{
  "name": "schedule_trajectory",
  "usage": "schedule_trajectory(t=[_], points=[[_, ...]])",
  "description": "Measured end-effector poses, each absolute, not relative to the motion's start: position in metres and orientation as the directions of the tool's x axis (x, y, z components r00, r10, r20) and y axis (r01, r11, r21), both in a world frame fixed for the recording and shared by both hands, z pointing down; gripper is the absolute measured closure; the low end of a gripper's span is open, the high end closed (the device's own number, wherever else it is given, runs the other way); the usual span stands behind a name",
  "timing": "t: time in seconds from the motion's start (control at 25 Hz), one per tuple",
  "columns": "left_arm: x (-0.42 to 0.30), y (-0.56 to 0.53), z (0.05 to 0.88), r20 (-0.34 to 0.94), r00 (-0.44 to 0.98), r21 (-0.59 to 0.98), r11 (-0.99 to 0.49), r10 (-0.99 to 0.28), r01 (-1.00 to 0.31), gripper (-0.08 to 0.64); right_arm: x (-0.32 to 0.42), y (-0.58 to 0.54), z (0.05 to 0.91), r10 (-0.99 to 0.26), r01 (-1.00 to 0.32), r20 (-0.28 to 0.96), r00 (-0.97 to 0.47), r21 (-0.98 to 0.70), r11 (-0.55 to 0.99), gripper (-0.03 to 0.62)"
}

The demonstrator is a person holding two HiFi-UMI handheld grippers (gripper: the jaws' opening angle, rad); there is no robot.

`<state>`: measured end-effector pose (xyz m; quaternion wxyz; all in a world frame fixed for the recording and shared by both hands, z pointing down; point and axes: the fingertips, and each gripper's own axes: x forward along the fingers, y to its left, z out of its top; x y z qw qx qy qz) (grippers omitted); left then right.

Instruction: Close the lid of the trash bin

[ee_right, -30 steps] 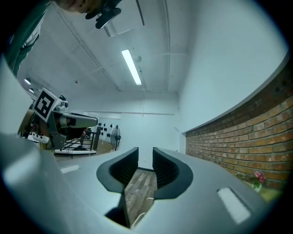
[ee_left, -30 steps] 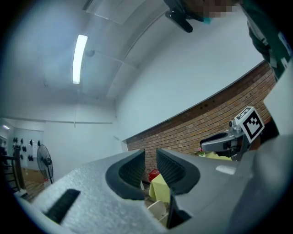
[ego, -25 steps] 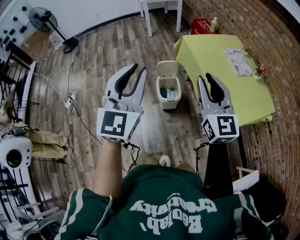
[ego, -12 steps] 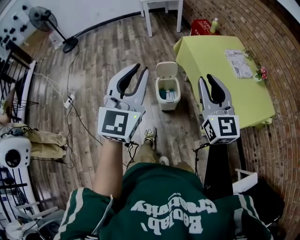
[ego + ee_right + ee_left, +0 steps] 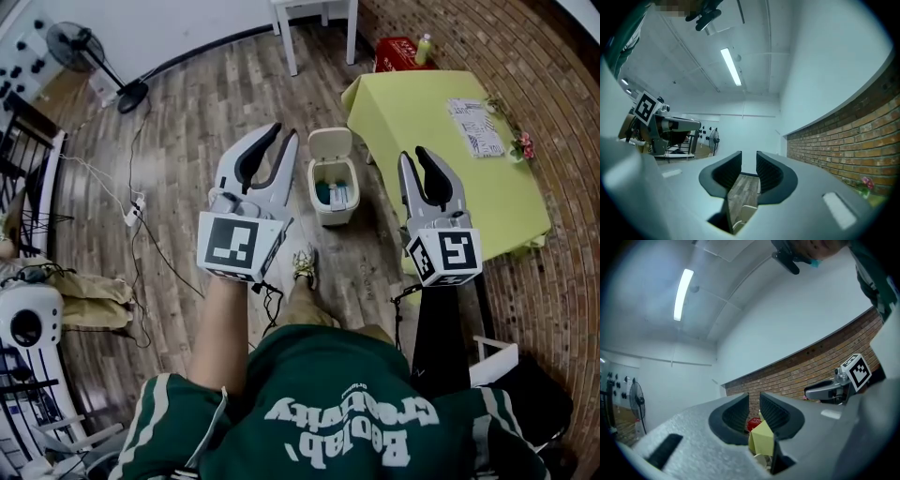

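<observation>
In the head view a small cream trash bin [image 5: 320, 197] stands on the wood floor, its lid [image 5: 330, 143] tipped up at the far side and some items visible inside. My left gripper [image 5: 279, 137] hovers just left of the bin, open and empty. My right gripper [image 5: 413, 154] hovers to the bin's right, over the table's edge, also open and empty. In the left gripper view the left gripper [image 5: 753, 401] shows a clear gap between its ribbed pads. The right gripper [image 5: 749, 161] shows the same in the right gripper view, with floor beyond.
A yellow-green table [image 5: 441, 131] with a paper sheet stands right of the bin, along the brick wall [image 5: 534, 56]. A red crate [image 5: 398, 52] and white furniture legs [image 5: 314, 28] lie beyond. A fan [image 5: 89, 52] and floor cables [image 5: 141, 202] are at the left. My shoe [image 5: 302, 265] is near the bin.
The person has stepped forward, one shoe now showing near the bin. Both grippers have advanced a little toward the bin, their jaws as before.
</observation>
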<state>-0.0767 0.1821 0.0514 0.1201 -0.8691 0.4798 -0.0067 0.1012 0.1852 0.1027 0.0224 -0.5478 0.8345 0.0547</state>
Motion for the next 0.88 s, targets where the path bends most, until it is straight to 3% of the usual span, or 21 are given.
schedule_trajectory(t=[0.88], points=[[-0.085,0.015,0.069,-0.08,0.583,-0.166,-0.565,-0.809,-0.808,0.486,0.091,0.035,0.099,-0.929,-0.939,-0.144,-0.342,0.082,0.333,0.511]])
